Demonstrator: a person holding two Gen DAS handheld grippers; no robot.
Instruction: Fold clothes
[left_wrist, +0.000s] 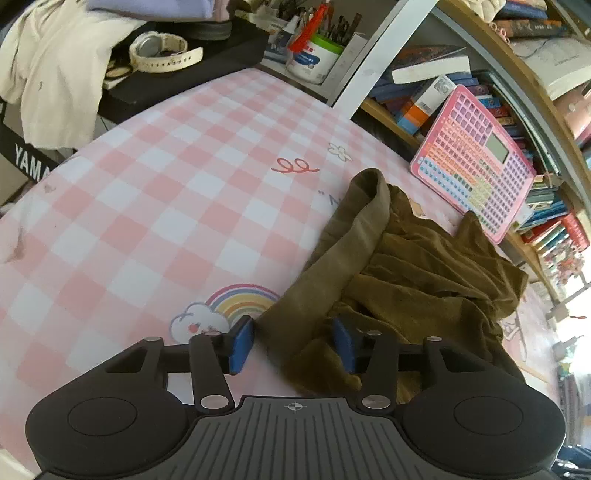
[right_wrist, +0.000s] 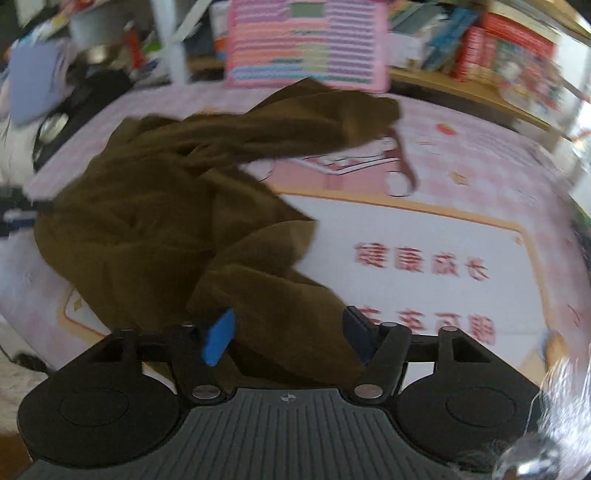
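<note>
Both jaws stand apart: left gripper (left_wrist: 291, 341) and right gripper (right_wrist: 290, 334) straddle the crumpled brown garment (left_wrist: 406, 273) heaped on the checked surface (left_wrist: 147, 184). Folding looks barely begun.

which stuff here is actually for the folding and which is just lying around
For the folding:
- brown garment, crumpled on the pink checked mat
- left tongs, open around a fold of it
- right tongs, open over it

Just lying about:
- white watch
- pink keyboard toy
- pen tub
- shelf books
- cream cloth
</note>
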